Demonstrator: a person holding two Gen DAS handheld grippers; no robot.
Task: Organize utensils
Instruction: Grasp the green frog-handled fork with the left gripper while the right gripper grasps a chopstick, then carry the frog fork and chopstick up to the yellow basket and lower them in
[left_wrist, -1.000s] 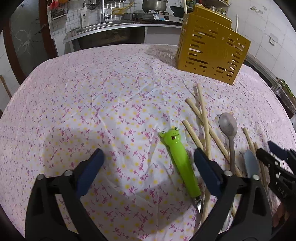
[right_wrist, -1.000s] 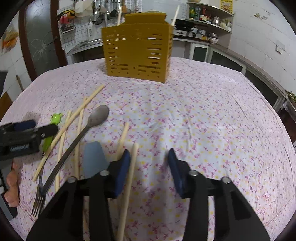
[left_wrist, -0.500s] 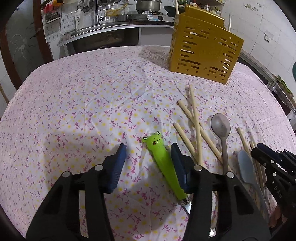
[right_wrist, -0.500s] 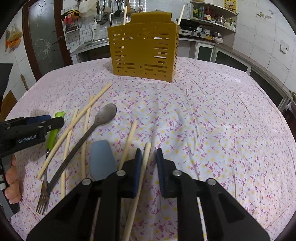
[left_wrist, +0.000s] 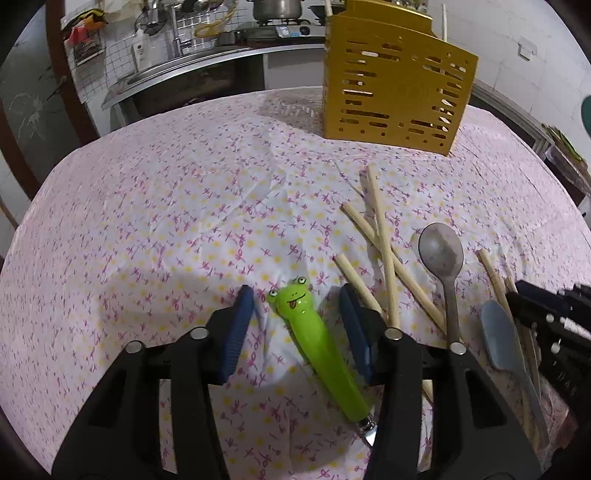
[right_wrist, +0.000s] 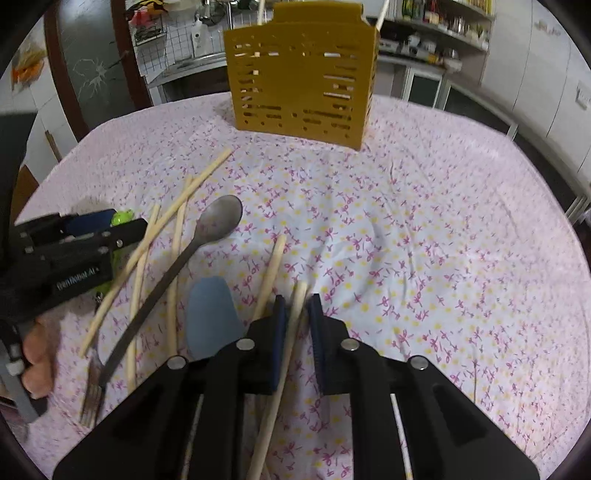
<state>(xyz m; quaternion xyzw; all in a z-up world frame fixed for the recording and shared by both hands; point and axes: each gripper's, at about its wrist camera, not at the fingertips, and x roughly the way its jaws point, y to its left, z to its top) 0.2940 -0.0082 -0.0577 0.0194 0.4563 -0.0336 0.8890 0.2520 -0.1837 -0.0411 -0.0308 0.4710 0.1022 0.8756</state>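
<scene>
Your left gripper (left_wrist: 295, 314) has just been closing, and its jaws now stand half narrow around the green frog-handled fork (left_wrist: 317, 350). The frog head lies between the two blue pads, but there is a gap of cloth on each side, so the pads do not press on it. The gripper points down at a slant toward the flowered tablecloth (left_wrist: 166, 221).

Your right gripper (right_wrist: 297, 321) has also just been closing, and its jaws are now very narrow, with one chopstick (right_wrist: 284, 354) between the pads. The pads look to be touching its sides, and its tip sticks out just past them. This gripper also slants down to the cloth.

Just left of the right gripper lie a blue spatula (right_wrist: 212, 317), a metal spoon (right_wrist: 218, 221) and more loose chopsticks (right_wrist: 162, 236). The yellow utensil holder (right_wrist: 303, 74) stands upright at the far side of the table, well apart from both grippers, with some sticks already in it.
</scene>
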